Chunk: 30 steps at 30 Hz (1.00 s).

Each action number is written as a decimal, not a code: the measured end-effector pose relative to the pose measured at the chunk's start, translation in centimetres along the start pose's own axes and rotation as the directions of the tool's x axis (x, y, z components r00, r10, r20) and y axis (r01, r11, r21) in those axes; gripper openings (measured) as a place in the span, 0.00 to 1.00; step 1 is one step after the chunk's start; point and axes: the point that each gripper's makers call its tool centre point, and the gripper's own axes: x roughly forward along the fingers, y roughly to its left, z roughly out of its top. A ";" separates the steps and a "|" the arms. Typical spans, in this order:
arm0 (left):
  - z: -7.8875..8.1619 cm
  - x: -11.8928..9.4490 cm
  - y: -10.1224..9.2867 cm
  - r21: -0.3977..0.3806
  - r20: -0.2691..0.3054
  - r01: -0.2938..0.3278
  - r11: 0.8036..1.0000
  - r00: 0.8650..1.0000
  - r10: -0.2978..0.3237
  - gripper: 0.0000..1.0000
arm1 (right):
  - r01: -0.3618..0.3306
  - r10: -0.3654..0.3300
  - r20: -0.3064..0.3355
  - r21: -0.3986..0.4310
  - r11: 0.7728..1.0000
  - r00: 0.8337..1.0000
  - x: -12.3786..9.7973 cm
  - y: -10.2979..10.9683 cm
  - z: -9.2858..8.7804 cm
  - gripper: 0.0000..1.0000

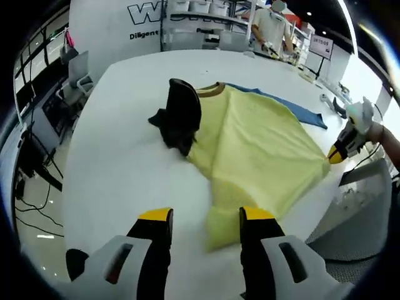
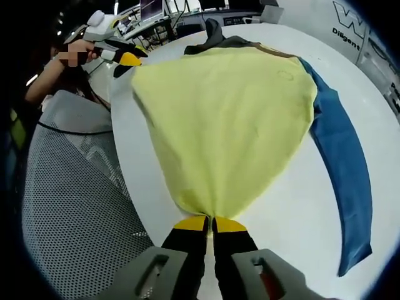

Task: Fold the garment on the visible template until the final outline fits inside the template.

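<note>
1. Right gripper (image 2: 210, 225): fingers pressed together, pinching a hem corner of the yellow shirt (image 2: 231, 119) at bottom centre of the right gripper view. Cloth fans up from the pinch and pulls to a point there.
2. Left gripper (image 1: 206, 219): fingers spread, nothing between them, at the bottom of the left gripper view. A shirt corner lies on the desk (image 1: 119, 162) just ahead of the gap; contact can't be confirmed.
3. In the right gripper view the left gripper shows at upper left, beside the shirt's far corner.
4. Shirt sits mid-desk, near the edge. Brown collar (image 1: 211, 91) toward the top centre of the left gripper view. One dark sleeve (image 1: 180, 115) lies bunched at the collar end.
5. Blue cloth (image 2: 340, 156) lies partly under the shirt, a long strip along the right of the right gripper view. Probably the template, not sure.
6. Progress: early. Shirt is still wider than the blue strip; no finished fold visible. Left: fold the body in, tuck the sleeve, check the outline.
7. Materials: soft matte yellow knit, limp, fine texture. Desk white, smooth.
</note>
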 end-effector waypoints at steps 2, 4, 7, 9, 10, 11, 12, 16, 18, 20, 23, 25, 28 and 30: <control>-0.2 -0.2 -0.1 -0.005 -0.002 0.001 1.000 1.000 -0.001 0.40 | 0.002 -0.002 0.000 -0.001 1.000 1.000 0.0 0.0 0.0 0.00; -0.3 -0.4 -0.5 -0.006 -0.005 0.014 1.000 1.000 -0.014 0.41 | 0.003 -0.003 -0.001 -0.002 1.000 1.000 0.0 0.0 0.0 0.00; -0.5 -0.5 -0.8 -0.007 -0.009 0.023 1.000 1.000 -0.023 0.40 | 0.002 -0.002 -0.002 -0.002 1.000 1.000 0.0 0.0 0.0 0.00; -0.8 -0.4 -1.0 -0.019 -0.018 0.033 0.999 0.999 -0.033 0.40 | 0.002 -0.002 -0.002 -0.001 1.000 1.000 0.0 0.0 0.0 0.00; -1.0 -0.4 -1.0 -0.030 -0.022 0.039 0.999 0.999 -0.039 0.39 | 0.002 -0.002 -0.002 -0.001 1.000 1.000 0.0 0.0 0.0 0.00; -1.1 -0.3 -1.0 -0.040 -0.025 0.044 0.998 0.999 -0.045 0.39 | 0.002 -0.002 -0.002 -0.001 1.000 1.000 0.0 0.0 0.0 0.00; -1.0 -0.3 -1.3 -0.070 -0.004 0.065 0.995 0.998 -0.066 0.39 | 0.001 -0.001 -0.002 0.000 1.000 1.000 0.0 0.0 0.0 0.00; -1.7 -0.2 -1.1 -0.056 -0.026 0.061 0.997 0.998 -0.063 0.39 | 0.000 0.000 0.000 0.002 1.000 1.000 0.0 0.0 0.0 0.00; -2.2 -0.1 -1.2 -0.064 -0.039 0.077 0.995 0.996 -0.079 0.37 | 0.000 0.000 -0.001 0.002 1.000 1.000 0.0 0.0 0.0 0.00; -2.4 0.0 -1.3 -0.072 -0.038 0.089 0.993 0.995 -0.092 0.36 | 0.000 0.000 -0.001 0.003 1.000 1.000 0.0 0.0 0.0 0.00; -2.8 0.4 -1.4 -0.094 -0.036 0.099 0.991 0.994 -0.103 0.33 | 0.001 -0.001 -0.003 0.002 1.000 1.000 0.0 0.0 0.0 0.00; -3.0 0.6 -1.5 -0.096 -0.036 0.106 0.990 0.993 -0.110 0.29 | 0.003 -0.003 -0.004 0.001 1.000 1.000 0.0 0.0 0.0 0.00; -3.4 0.9 -2.2 -0.101 -0.034 0.132 0.986 0.990 -0.136 0.16 | 0.006 -0.006 -0.004 0.002 1.000 1.000 0.0 0.0 0.0 0.00; -3.4 0.9 -2.5 -0.103 -0.028 0.142 0.985 0.989 -0.146 0.04 | 0.008 -0.008 -0.003 0.002 1.000 1.000 0.0 0.0 0.0 0.00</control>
